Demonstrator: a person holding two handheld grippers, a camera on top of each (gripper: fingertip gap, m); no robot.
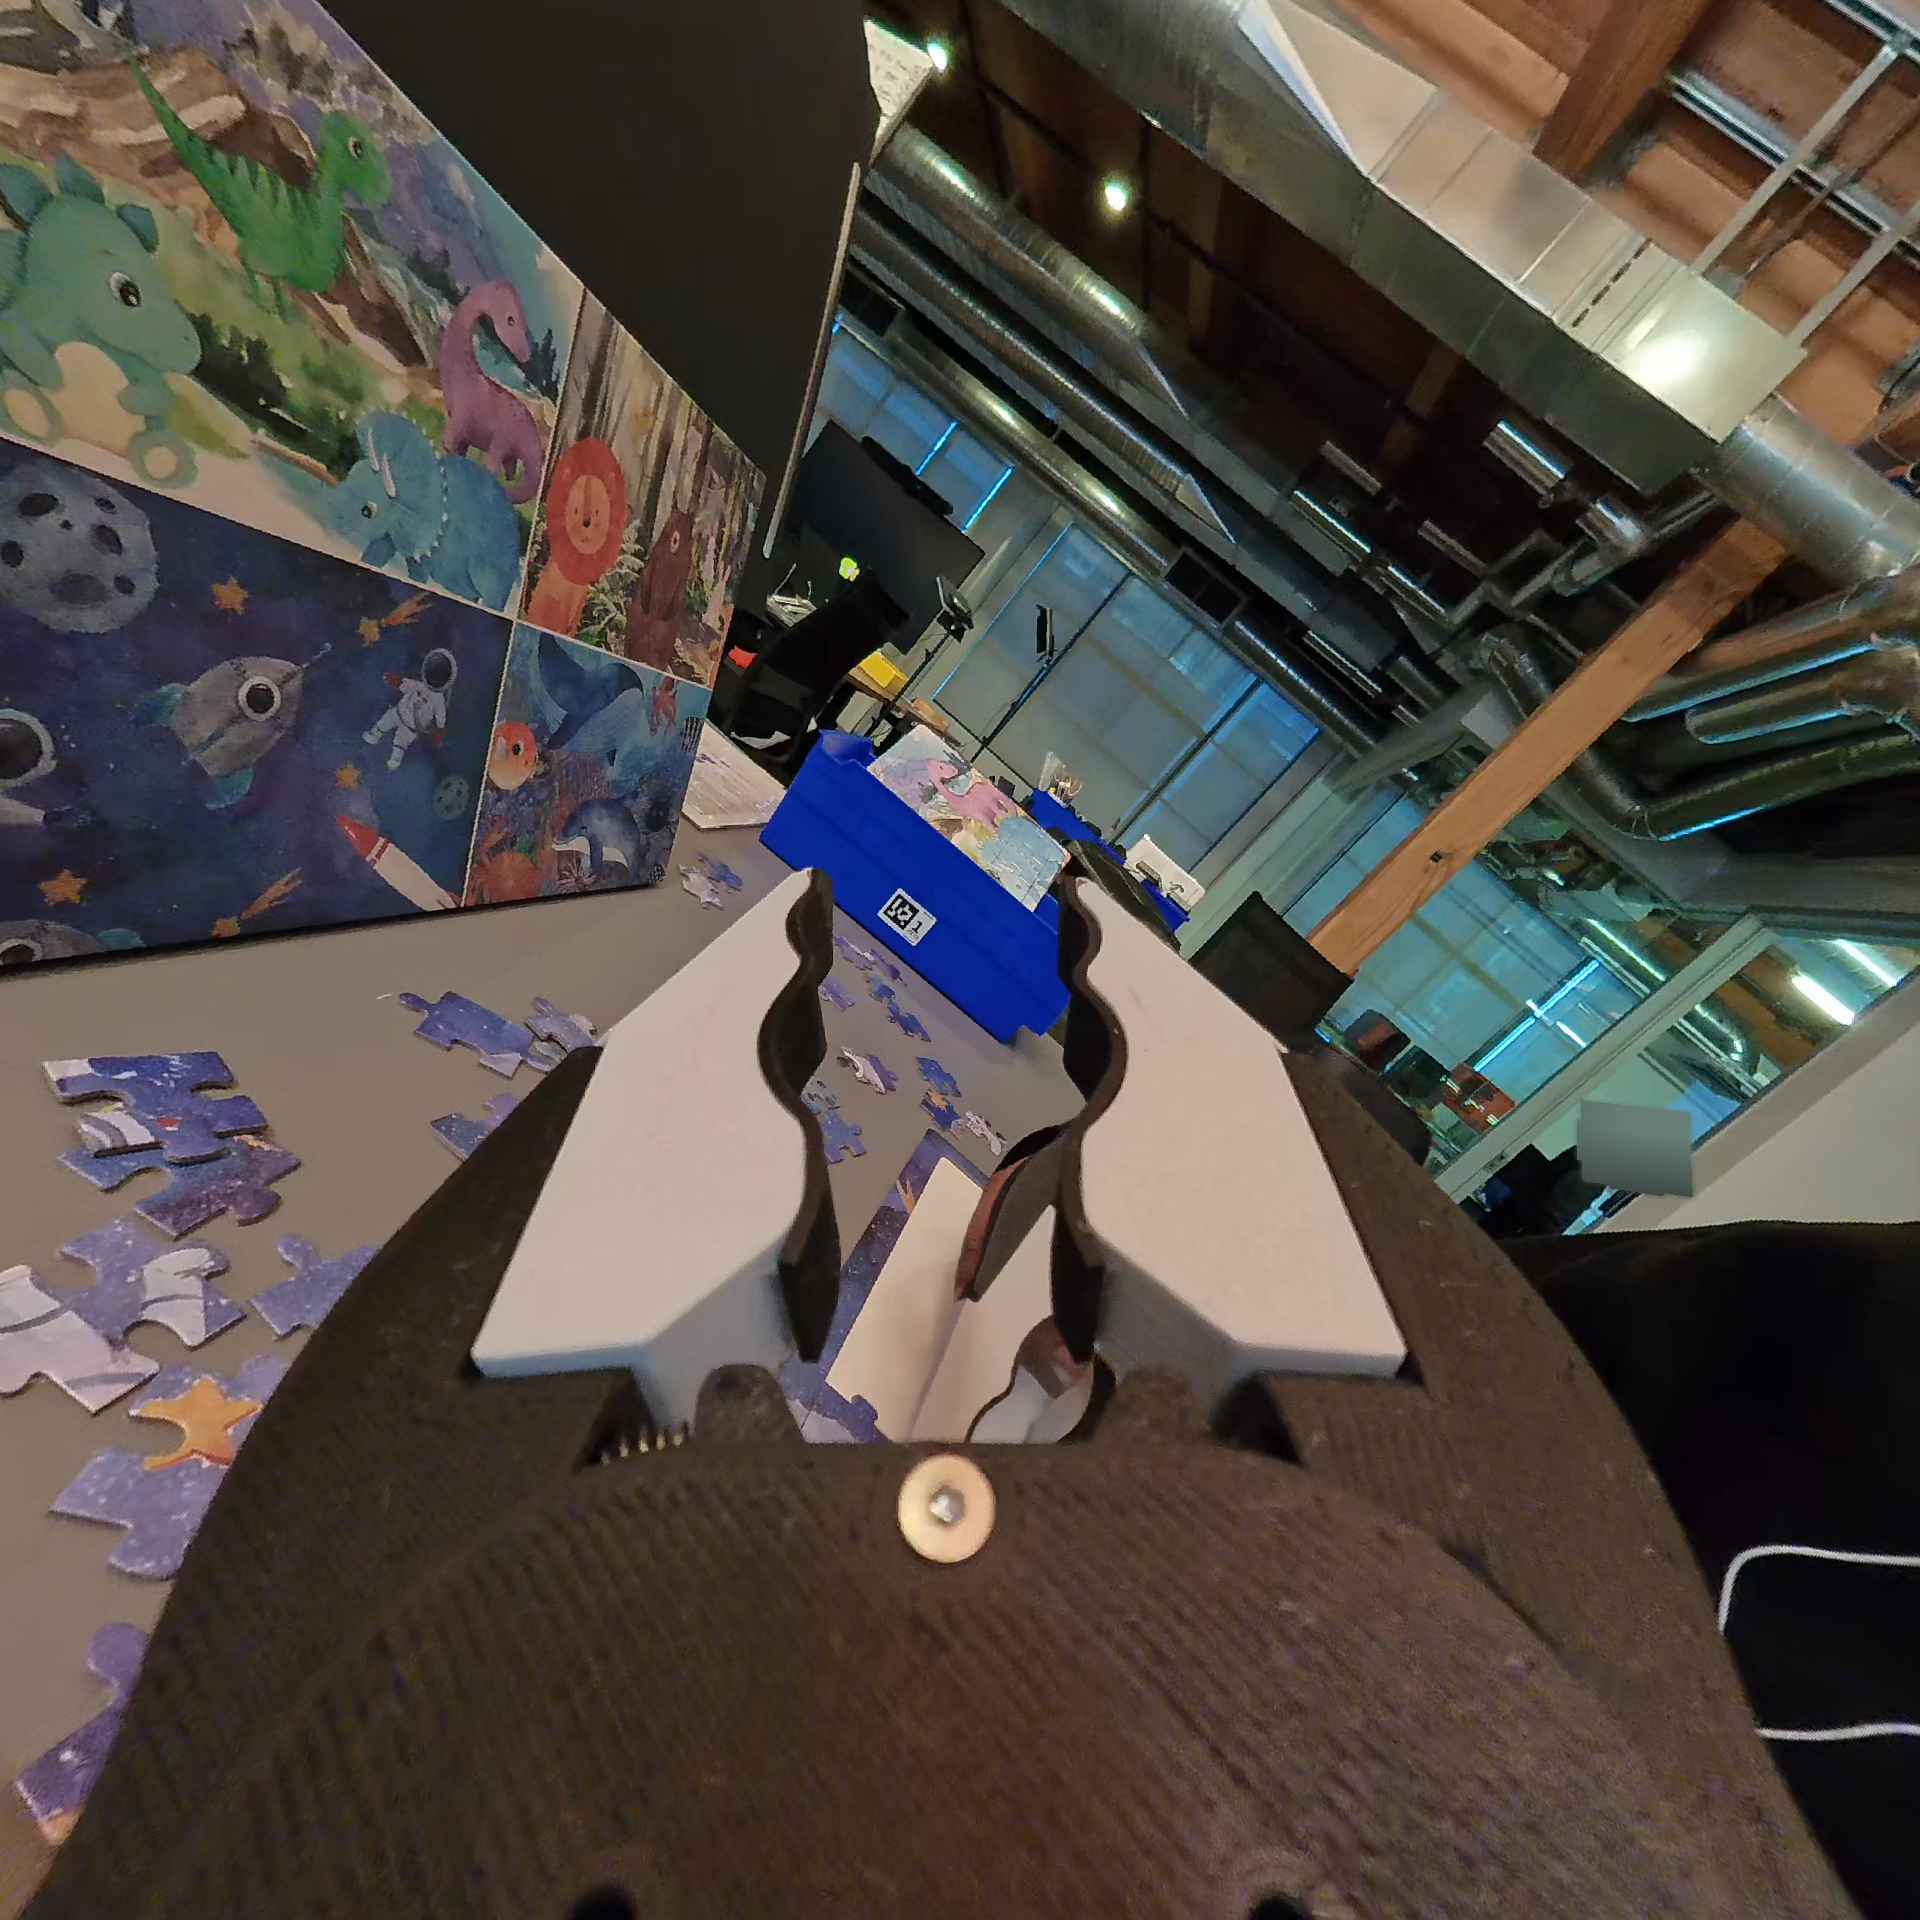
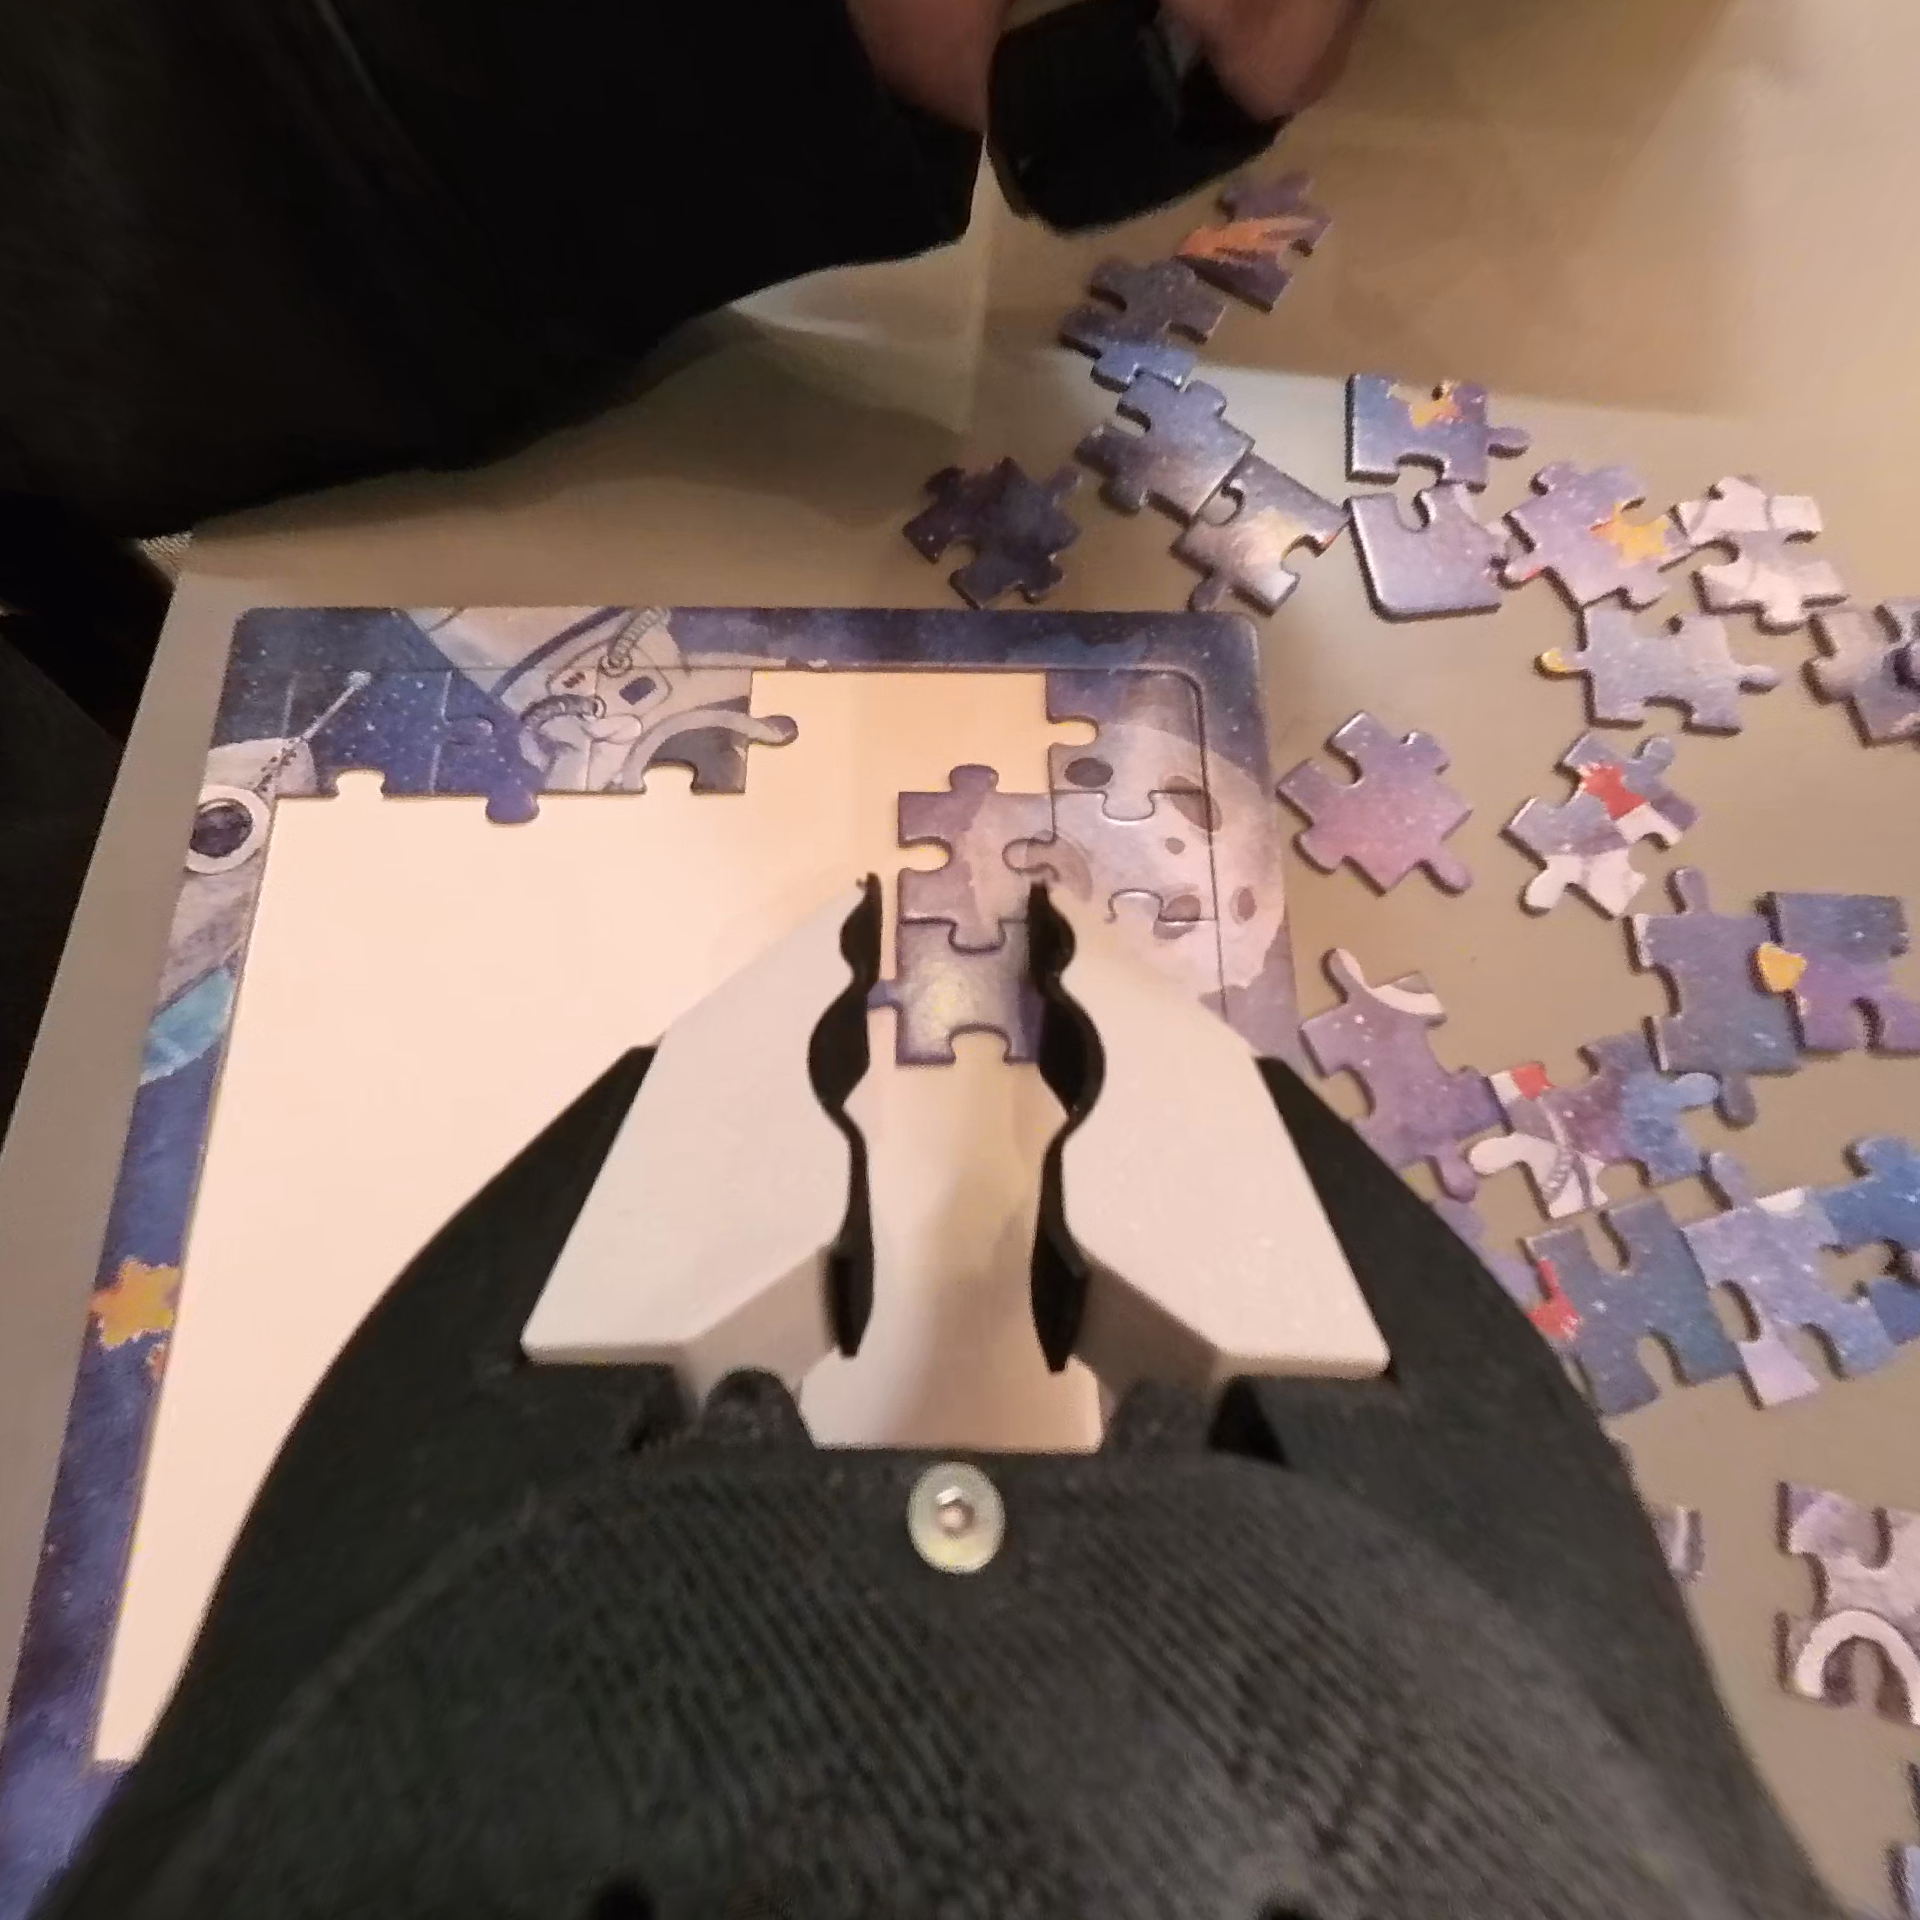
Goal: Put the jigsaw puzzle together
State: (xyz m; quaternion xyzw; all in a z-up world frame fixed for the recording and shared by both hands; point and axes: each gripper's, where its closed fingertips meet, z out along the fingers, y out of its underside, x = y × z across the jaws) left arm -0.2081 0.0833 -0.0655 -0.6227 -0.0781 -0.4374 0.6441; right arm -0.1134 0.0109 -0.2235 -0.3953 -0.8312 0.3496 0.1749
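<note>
In the right wrist view my right gripper point(image 2: 954, 894) hovers low over a space-themed puzzle tray point(image 2: 727, 629) that is partly filled. Its open fingers straddle a dark blue puzzle piece point(image 2: 961, 997) that lies flat in the tray, joined to a moon piece point(image 2: 977, 842) above it. A thin strip of cream base shows between the left pad point(image 2: 857, 966) and the piece. In the left wrist view my left gripper point(image 1: 940, 888) is open and empty, held tilted above the table and pointing toward a blue bin point(image 1: 987, 966).
Several loose blue pieces point(image 2: 1371, 805) lie right of the tray, and they also show in the left wrist view point(image 1: 166, 1122). A large illustrated puzzle box point(image 1: 312, 571) stands at the left. A finished puzzle board point(image 1: 977, 810) leans in the bin. A hand grips a dark object point(image 2: 1122, 125) at the top. My right fingertips sit around 20 cm from my left ones.
</note>
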